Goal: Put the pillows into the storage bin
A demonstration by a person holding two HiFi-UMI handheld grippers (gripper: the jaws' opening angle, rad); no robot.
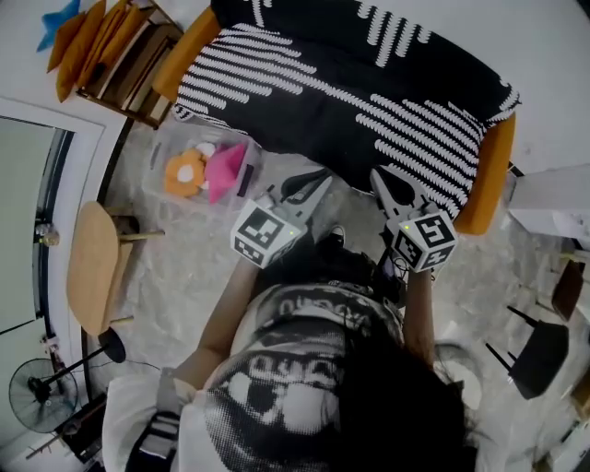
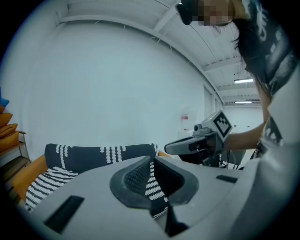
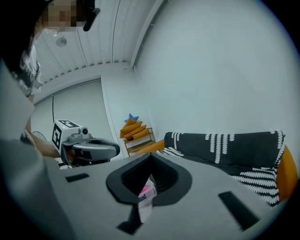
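Note:
A clear storage bin [image 1: 153,159] stands on the floor left of the sofa. An orange flower pillow [image 1: 184,172] and a pink pillow [image 1: 224,171] lie inside it. My left gripper [image 1: 318,181] and right gripper [image 1: 382,175] hang side by side in front of the sofa, both pointing at it. In the left gripper view the left gripper [image 2: 152,159] has its tips together with nothing pinched; only striped cloth shows behind. The right gripper [image 3: 151,155] is likewise shut and empty, with a bit of pink showing through the hollow below the tips.
An orange sofa [image 1: 489,175] under a black-and-white striped cover [image 1: 350,101] fills the far side. A wooden shelf [image 1: 129,69] with orange cushions [image 1: 88,37] and a blue star [image 1: 57,20] stands far left. A round wooden stool [image 1: 92,267], a fan [image 1: 41,396] and a black chair [image 1: 539,355] flank me.

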